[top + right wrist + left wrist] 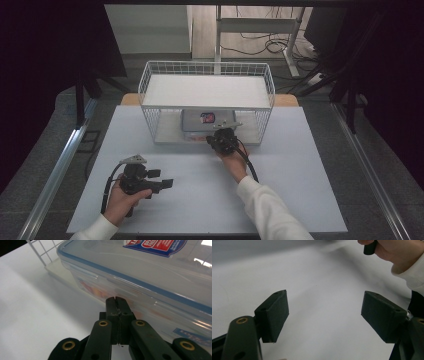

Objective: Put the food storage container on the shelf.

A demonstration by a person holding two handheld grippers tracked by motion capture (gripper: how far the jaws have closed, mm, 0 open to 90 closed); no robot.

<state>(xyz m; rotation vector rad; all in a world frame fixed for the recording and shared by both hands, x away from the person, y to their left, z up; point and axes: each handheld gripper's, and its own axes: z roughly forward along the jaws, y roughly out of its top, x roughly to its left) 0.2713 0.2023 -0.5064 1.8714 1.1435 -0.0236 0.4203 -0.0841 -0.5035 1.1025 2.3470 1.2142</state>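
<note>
Clear plastic is what the right gripper [116, 300] is facing: a rectangular lidded food container [140, 277] with a blue seal line under its lid and a red-and-blue label on top. It is sitting on the lower level of a white wire two-tier shelf rack [150, 80], at the far middle of the white bench [310, 165].

Right fingers are pressing flat together, gripping nothing, with their tips just short of the container's near side wall; contact cannot be confirmed. The container is lying directly ahead of those tips, its long axis running across the line of approach, parallel to the rack's front edge.

Left gripper [161, 184] is resting low on the bench at the near left, well apart from the rack. Its fingers [273, 315] are standing wide apart with only bare bench between them.

Judgement: the right hand is far nearer. Orange-red contents are showing blurred through the wall; what they are cannot be told.
</note>
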